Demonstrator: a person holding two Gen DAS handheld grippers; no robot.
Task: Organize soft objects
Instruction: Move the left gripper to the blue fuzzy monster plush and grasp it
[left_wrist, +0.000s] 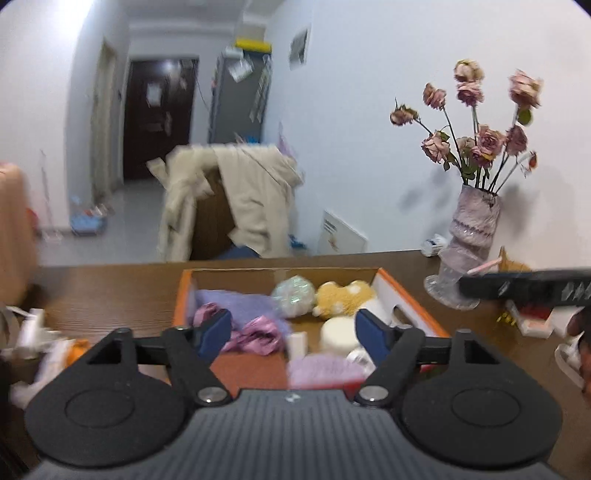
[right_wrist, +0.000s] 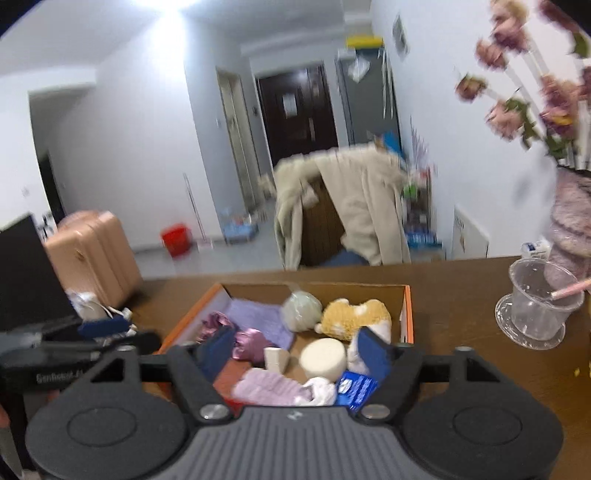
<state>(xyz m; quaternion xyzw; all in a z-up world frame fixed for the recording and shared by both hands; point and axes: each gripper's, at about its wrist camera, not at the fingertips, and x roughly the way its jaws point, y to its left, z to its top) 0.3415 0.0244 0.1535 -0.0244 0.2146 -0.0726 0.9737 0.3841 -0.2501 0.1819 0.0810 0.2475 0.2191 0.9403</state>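
Observation:
An orange-rimmed cardboard box (left_wrist: 410, 295) sits on the brown table and shows in the right wrist view too (right_wrist: 407, 310). It holds a yellow plush toy (left_wrist: 343, 297) (right_wrist: 356, 317), a pale green ball (left_wrist: 295, 295) (right_wrist: 301, 310), a purple cloth (left_wrist: 243, 304) (right_wrist: 258, 319), pink satin scrunchies (left_wrist: 258, 334) (right_wrist: 249, 343), a cream round sponge (left_wrist: 338, 332) (right_wrist: 323, 358) and a lilac fuzzy item (left_wrist: 321, 369) (right_wrist: 269, 386). My left gripper (left_wrist: 293, 334) is open and empty above the box's near side. My right gripper (right_wrist: 297, 354) is open and empty above it too.
A pink vase of dried roses (left_wrist: 469, 236) and a clear plastic cup (right_wrist: 535, 306) stand on the table at the right. White clutter (left_wrist: 33, 339) lies at the left. A chair with a beige coat (left_wrist: 240, 206) stands behind the table. A pink suitcase (right_wrist: 92, 254) is far left.

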